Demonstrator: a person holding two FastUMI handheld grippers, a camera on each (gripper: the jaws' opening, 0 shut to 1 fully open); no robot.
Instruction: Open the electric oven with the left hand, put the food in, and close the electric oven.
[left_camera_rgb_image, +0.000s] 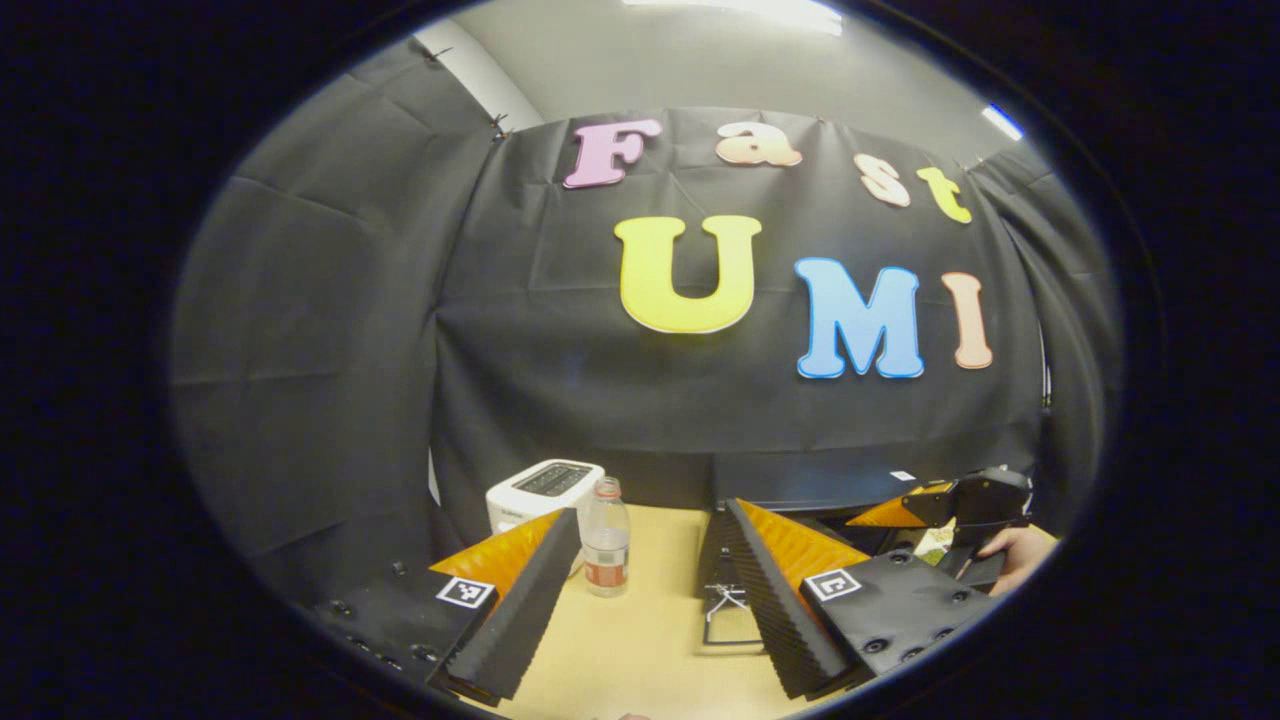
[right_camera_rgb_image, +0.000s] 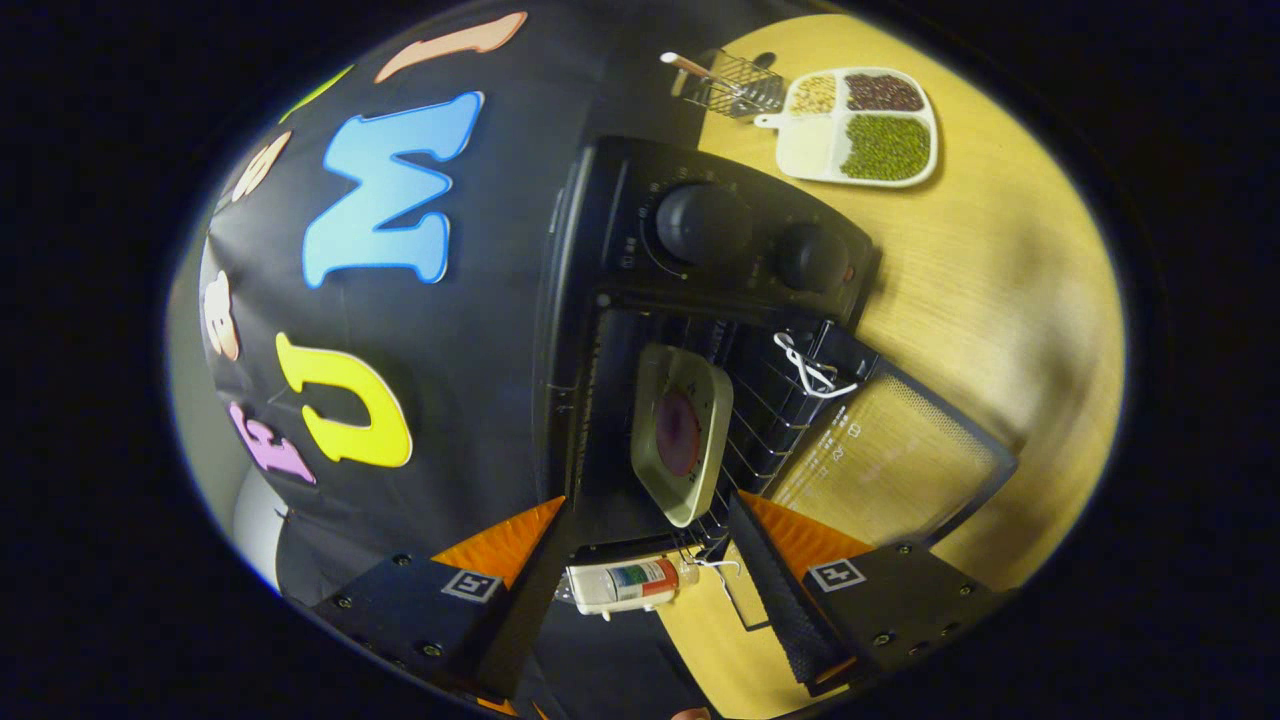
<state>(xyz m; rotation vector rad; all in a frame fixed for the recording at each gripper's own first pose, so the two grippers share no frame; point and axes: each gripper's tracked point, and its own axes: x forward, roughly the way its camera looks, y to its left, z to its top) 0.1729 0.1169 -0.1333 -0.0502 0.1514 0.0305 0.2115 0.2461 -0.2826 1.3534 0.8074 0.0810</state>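
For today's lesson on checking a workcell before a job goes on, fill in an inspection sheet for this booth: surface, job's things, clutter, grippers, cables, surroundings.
Surface: wooden table, bare in patches.
Job's things: oven with its door open; plate of food sits on the rack inside.
Clutter: toaster, bottle, divided tray of beans and grains, wire basket.
Grippers: left gripper jaws open, holding nothing, above the table; right gripper jaws open, holding nothing, facing the oven mouth.
Cables: white cord looped at the door's top edge.
Surroundings: black cloth wall; a hand on the right gripper.
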